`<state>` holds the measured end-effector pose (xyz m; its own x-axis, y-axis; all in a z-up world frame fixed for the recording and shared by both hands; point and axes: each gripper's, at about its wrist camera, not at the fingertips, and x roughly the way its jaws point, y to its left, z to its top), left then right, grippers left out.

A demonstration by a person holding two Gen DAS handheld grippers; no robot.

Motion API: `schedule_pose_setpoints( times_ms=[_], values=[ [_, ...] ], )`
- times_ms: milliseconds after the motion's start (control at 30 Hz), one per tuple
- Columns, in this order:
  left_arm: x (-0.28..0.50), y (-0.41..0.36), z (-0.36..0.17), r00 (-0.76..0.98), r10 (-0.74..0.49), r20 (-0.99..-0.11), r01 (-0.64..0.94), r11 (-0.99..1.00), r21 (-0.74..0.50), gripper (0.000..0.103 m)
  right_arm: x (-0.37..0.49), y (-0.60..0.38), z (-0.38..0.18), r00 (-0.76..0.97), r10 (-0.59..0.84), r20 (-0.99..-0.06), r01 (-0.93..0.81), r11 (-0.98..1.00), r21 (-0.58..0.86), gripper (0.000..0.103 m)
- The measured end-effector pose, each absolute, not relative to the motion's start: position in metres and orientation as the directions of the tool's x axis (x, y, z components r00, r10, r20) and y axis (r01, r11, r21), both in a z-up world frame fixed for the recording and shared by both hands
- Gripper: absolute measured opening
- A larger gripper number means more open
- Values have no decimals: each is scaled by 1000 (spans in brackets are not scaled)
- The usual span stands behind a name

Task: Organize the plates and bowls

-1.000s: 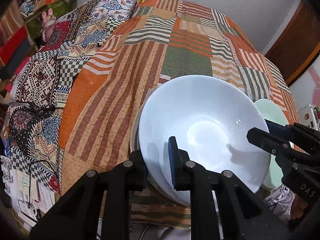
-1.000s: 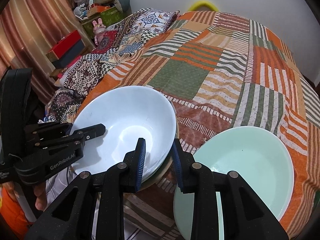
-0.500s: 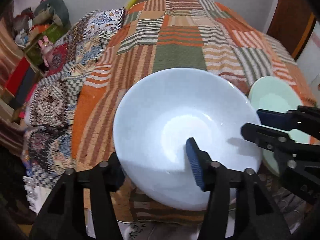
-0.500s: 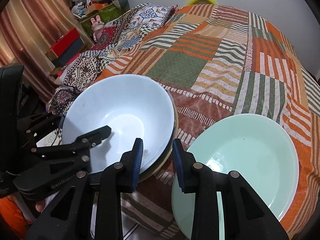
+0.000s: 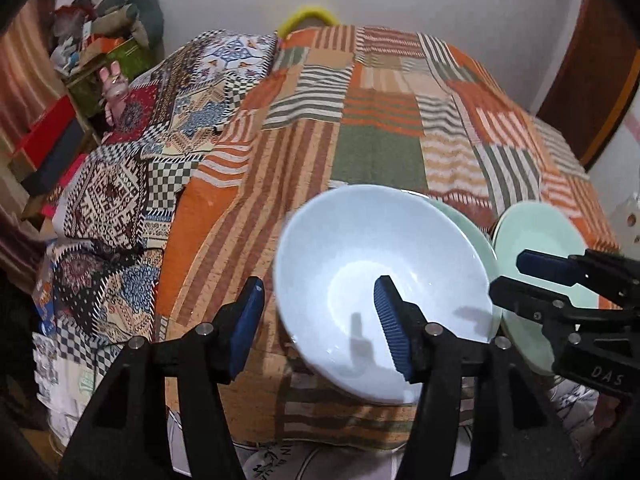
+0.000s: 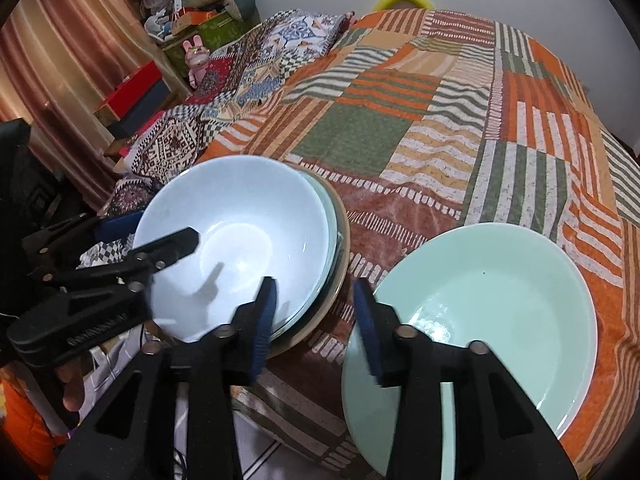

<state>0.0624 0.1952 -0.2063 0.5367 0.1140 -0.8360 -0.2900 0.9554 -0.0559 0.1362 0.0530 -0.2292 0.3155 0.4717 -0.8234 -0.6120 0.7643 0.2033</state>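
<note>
White bowl sat on top of a stack of dishes at the near edge of the bed; green plate lay just beside the stack, to its right. Left claw was spread wide, one finger over the bowl's inside, the other outside the near-left rim, nothing pinched. Right claw was also spread, empty, hovering over the gap between stack and plate. Bowl looked glazed ceramic: stiff, slick, breakable, probably moderately heavy. Best hold is likely the rim, one pad inside, one outside, squeezed firmly and kept level. Soft quilt gives poor support, so the stack could tip.
</note>
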Motion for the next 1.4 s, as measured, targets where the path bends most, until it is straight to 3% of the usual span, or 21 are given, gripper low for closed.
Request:
schedule_pose_setpoints(
  times_ms=[367, 700, 900, 1400],
  values=[
    [51, 233, -242, 525, -56, -849, -350, 895, -276, 58, 148, 55, -239, 277, 481, -832, -564, 782, 265, 47],
    [67, 225, -264, 491, -138, -860, -328, 886, -329, 58, 157, 64, -253, 249, 490, -836, -553, 780, 292, 46],
    [71, 221, -268, 490, -181, -853, -311, 878, -365, 53, 160, 71, -261, 215, 493, -843, -554, 772, 310, 29],
    [70, 218, -258, 479, -136, -867, -369, 865, -340, 50, 158, 74, -259, 251, 450, -857, -550, 795, 257, 29]
  ],
)
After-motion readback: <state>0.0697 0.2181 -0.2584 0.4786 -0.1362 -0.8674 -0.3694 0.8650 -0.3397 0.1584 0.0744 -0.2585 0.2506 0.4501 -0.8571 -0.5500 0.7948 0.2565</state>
